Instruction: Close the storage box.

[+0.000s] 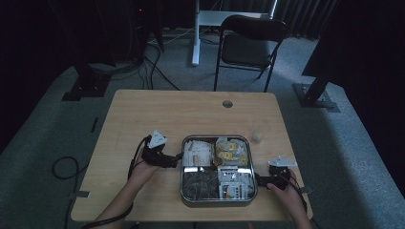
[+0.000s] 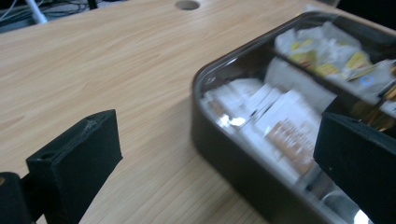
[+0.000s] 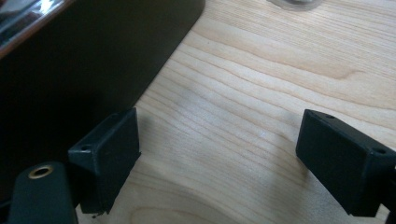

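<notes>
My left gripper [image 1: 173, 159] and right gripper [image 1: 261, 180] flank the square metal tray of packets [image 1: 183, 191]; both stand wide open, holding nothing.

Both tongs [image 1: 177, 157] [image 1: 258, 180] flank the tray [image 1: 218, 202].

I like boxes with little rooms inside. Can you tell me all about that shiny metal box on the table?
The metal box is square with rounded corners and shiny, dark sides. It sits flat on the wooden table, near the person's edge. Inside are four compartments: white packets, yellow-and-white packets, dark packets, and white ones with green. The left gripper reaches its left side, the right gripper its right corner, both with jaws open.
</notes>
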